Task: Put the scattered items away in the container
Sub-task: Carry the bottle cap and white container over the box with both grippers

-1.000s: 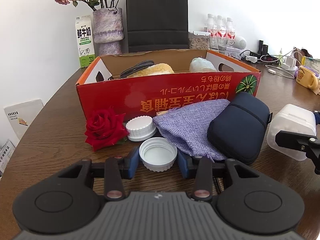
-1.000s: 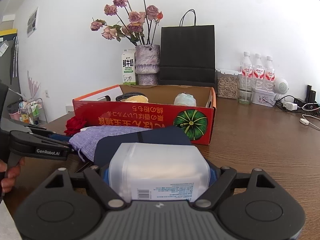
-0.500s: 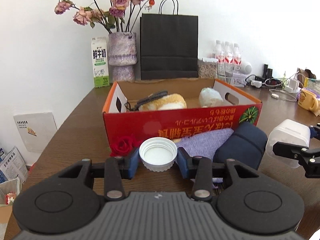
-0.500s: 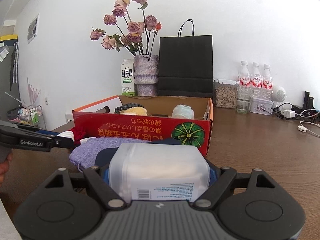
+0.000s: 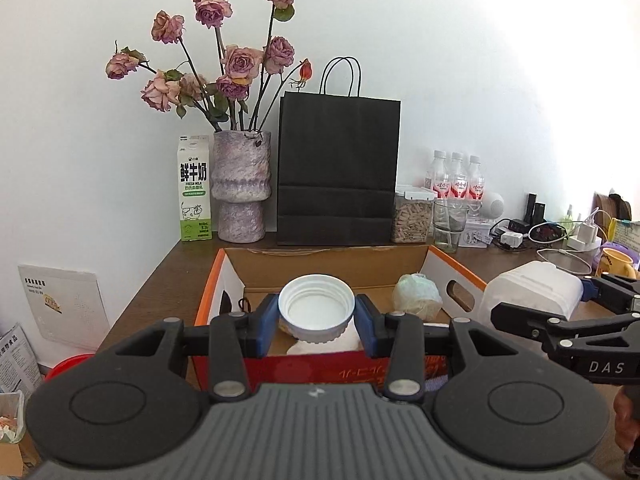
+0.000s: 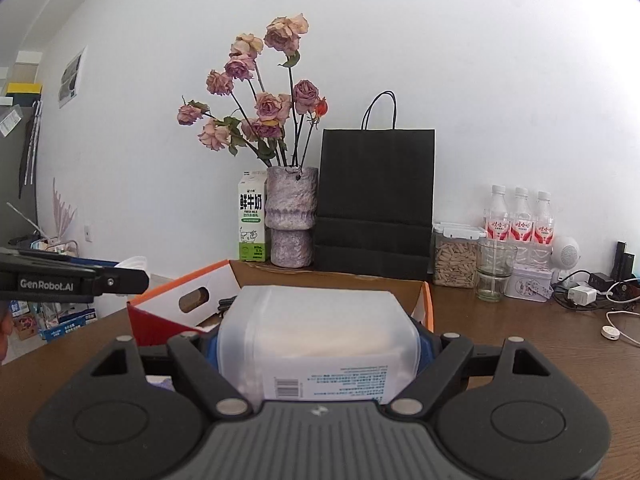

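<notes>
My left gripper [image 5: 317,318] is shut on a white screw lid [image 5: 316,312], held open side up above the front wall of the red and orange cardboard box [image 5: 456,268]. A pale wrapped bundle [image 5: 416,296] lies inside the box. My right gripper [image 6: 318,344] is shut on a translucent white plastic tub [image 6: 316,332] with a barcode label, raised in front of the box [image 6: 427,300]. The same tub [image 5: 532,292] shows at the right of the left wrist view, level with the box's right wall. The left gripper's arm [image 6: 72,280] crosses the left edge of the right wrist view.
Behind the box stand a milk carton [image 5: 195,190], a vase of dried roses [image 5: 240,192], a black paper bag [image 5: 338,172], a jar [image 5: 412,216], a glass [image 5: 450,224] and water bottles [image 5: 458,180]. Chargers and cables [image 5: 552,236] lie at the right.
Both grippers have risen with their loads and come closer to the box. The rose, the purple pouch and the dark case on the table have dropped out of view.
</notes>
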`<state>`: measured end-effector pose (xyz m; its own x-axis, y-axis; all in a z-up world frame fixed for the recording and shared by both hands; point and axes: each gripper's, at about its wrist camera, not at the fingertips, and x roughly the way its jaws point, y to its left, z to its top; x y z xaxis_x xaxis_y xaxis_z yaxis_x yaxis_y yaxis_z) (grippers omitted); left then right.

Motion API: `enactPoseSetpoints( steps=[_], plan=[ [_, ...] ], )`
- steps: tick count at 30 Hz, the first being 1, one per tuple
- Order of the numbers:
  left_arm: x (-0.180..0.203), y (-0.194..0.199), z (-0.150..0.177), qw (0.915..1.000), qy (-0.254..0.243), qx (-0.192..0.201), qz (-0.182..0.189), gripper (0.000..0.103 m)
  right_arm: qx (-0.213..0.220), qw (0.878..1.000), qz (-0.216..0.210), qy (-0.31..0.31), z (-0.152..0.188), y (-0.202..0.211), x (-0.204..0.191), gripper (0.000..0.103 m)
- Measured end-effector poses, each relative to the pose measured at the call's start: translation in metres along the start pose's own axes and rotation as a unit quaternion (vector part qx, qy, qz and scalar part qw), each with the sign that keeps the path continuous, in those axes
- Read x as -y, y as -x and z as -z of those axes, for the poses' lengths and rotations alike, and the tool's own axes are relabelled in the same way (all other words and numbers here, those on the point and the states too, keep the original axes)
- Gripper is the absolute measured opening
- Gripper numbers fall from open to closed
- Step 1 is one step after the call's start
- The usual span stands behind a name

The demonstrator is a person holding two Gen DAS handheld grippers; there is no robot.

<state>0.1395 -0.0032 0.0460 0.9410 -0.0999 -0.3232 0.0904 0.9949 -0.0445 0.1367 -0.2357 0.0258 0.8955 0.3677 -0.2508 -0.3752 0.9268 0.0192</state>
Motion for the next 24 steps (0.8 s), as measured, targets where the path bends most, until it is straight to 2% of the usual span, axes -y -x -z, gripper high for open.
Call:
enactPoseSetpoints(
  steps=[7,9,11,14,18,20,24],
  plan=[
    [-0.005,-0.053,-0.018,0.9990,0.036,-0.024,0.005,0.041,-0.050,0.998,-0.004,-0.041,-0.018,-0.065,0.006,0.082],
    [-0.006,-0.073,-0.021,0.9979,0.048,-0.041,0.014,0.041,-0.077,0.996,0.005,-0.050,-0.019,-0.087,0.007,0.082],
    [-0.007,-0.094,-0.023,0.9965,0.057,-0.060,0.009,0.041,-0.115,0.991,0.013,-0.061,-0.018,-0.111,0.009,0.082],
    [-0.009,-0.119,-0.027,0.9952,0.068,-0.069,-0.007,0.041,-0.155,0.985,0.007,-0.079,-0.013,-0.142,0.014,0.082],
    [-0.018,-0.144,-0.019,0.9913,0.101,-0.082,-0.020,0.041,-0.159,0.984,0.026,-0.079,-0.010,-0.159,0.014,0.082],
    [-0.022,-0.153,-0.013,0.9898,0.100,-0.098,-0.022,0.041,-0.153,0.986,0.030,-0.063,-0.007,-0.160,0.013,0.082],
    [-0.023,-0.149,-0.007,0.9912,0.089,-0.094,-0.028,0.041,-0.149,0.987,0.026,-0.055,-0.004,-0.161,0.011,0.082]
  ],
)
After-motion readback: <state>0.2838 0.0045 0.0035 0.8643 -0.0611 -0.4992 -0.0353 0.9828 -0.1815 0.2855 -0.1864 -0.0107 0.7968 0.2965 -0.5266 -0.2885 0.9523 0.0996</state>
